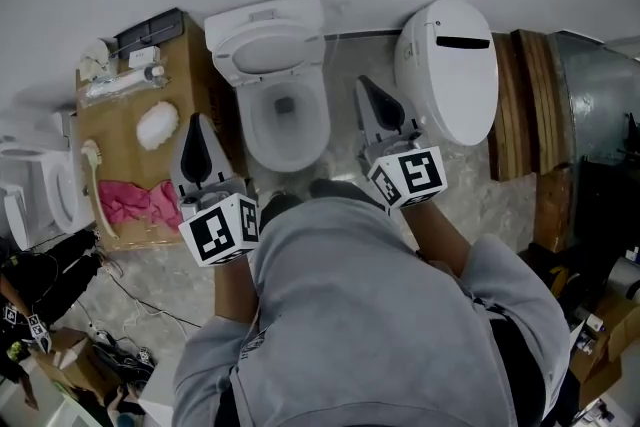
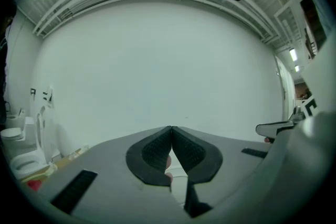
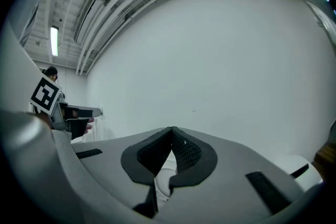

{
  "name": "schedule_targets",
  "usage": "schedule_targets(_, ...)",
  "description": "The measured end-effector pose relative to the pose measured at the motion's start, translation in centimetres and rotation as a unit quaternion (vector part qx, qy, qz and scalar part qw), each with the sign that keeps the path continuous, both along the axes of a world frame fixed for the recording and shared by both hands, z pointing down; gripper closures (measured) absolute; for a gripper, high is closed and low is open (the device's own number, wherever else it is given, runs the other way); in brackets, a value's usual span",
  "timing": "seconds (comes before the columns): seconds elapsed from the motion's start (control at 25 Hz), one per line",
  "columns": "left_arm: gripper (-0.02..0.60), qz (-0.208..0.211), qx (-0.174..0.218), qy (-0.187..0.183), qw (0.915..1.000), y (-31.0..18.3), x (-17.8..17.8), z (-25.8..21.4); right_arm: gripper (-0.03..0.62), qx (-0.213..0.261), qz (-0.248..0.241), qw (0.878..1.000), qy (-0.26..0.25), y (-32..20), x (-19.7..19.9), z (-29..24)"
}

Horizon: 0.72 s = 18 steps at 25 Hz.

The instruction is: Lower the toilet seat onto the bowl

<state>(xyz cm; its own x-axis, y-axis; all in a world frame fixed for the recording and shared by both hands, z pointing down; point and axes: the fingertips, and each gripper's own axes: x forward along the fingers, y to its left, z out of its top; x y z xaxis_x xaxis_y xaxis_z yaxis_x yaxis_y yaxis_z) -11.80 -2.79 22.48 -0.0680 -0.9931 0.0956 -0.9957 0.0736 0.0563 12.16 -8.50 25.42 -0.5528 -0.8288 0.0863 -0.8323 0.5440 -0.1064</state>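
Ahead, the toilet seat (image 1: 267,53) stands between left claw (image 1: 200,125) and right claw (image 1: 366,87).

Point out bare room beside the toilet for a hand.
Bare floor lies between the open toilet bowl and the closed white toilet at its right. The wooden board at its left is crowded with a pink cloth and a white puff.

Toilet (image 1: 285,110) between side table (image 1: 125,135) left, seat unit (image 1: 450,65) right.
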Motion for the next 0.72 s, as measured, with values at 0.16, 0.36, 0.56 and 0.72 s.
schedule_targets(0.16,0.581,-0.006,-0.007,-0.003,1.0,-1.8,0.9,0.5,0.595,-0.011,-0.007,1.0,0.006,-1.6,0.9,0.9)
schedule_targets(0.36,0.581,-0.012,-0.013,-0.003,0.9998,-3.2,0.8,1.0,0.595,-0.026,-0.011,1.0,0.008,-2.9,1.2,2.1)
schedule_targets(0.56,0.581,-0.011,-0.017,-0.002,0.9998,-4.5,-0.5,1.5,0.595,-0.024,-0.003,1.0,0.016,-4.6,0.3,2.2)
schedule_targets(0.72,0.581,0.001,-0.023,-0.002,0.9997,-5.8,-1.9,2.1,0.594,-0.026,0.012,0.999,0.029,-5.8,-0.7,3.0)
